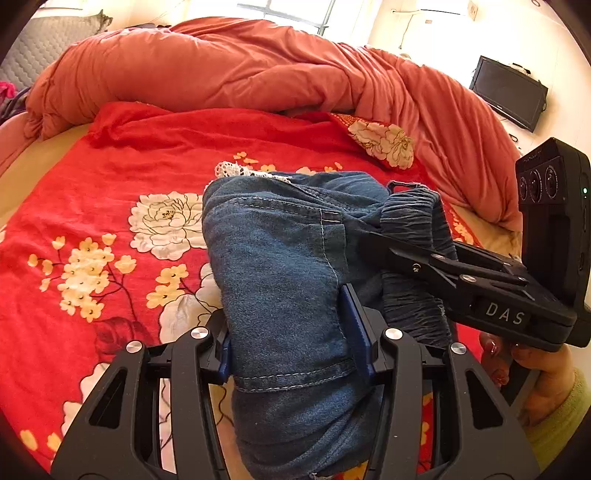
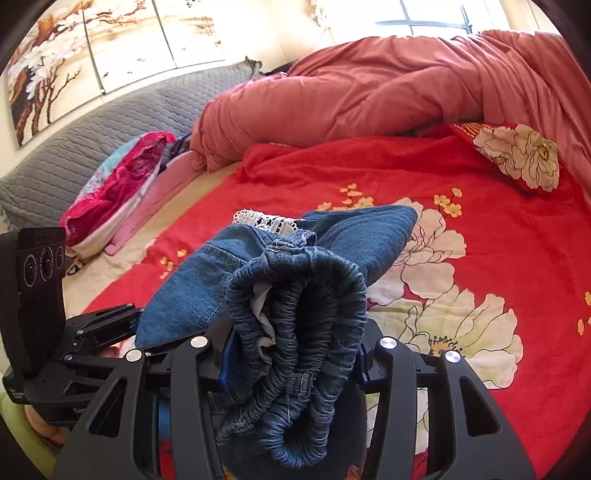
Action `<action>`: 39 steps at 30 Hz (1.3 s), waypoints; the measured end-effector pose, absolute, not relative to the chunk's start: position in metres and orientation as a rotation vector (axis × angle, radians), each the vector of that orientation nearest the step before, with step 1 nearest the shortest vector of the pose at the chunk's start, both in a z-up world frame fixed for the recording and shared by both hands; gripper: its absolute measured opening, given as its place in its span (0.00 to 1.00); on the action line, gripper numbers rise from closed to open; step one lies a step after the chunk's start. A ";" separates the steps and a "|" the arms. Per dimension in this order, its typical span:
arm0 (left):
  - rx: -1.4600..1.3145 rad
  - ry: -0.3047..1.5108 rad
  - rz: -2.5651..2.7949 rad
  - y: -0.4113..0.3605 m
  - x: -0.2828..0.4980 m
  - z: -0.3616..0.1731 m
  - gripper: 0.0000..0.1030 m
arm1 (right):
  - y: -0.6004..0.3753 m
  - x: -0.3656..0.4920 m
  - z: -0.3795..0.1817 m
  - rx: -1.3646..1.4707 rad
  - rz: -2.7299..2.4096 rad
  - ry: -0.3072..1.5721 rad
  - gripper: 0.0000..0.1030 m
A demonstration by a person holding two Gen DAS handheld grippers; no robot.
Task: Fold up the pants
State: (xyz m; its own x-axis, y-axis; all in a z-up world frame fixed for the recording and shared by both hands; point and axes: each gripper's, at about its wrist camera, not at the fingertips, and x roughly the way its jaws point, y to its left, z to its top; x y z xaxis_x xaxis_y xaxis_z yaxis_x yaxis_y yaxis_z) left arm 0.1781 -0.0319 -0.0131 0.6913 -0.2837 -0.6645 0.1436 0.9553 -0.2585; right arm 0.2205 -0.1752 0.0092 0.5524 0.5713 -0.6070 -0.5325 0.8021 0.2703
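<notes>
Denim pants bunched on the bed's red floral sheet. Left claw pinches a leg fold between its fingers; right claw pinches the elastic waistband. Soft, limp, moderately heavy; best gripped at seams and waistband.

Red floral bedspread, bunched coral duvet, grey quilted headboard, bright window, wall television

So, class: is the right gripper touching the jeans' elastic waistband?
Touching. The right wrist view shows the right gripper with its pads pressed on both sides of the bunched elastic waistband of the jeans.
</notes>
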 end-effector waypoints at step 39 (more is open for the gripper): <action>-0.234 0.832 -0.224 -0.017 0.176 -0.023 0.88 | -0.194 0.226 -0.012 0.142 0.514 0.827 0.80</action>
State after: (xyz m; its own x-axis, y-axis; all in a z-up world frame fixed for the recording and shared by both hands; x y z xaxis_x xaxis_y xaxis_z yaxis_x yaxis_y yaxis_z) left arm 0.1760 -0.0172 -0.0232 0.6526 -0.2867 -0.7014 0.1043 0.9508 -0.2916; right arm 0.2255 -0.1937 -0.0122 0.5629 0.4887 -0.6666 -0.3804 0.8692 0.3160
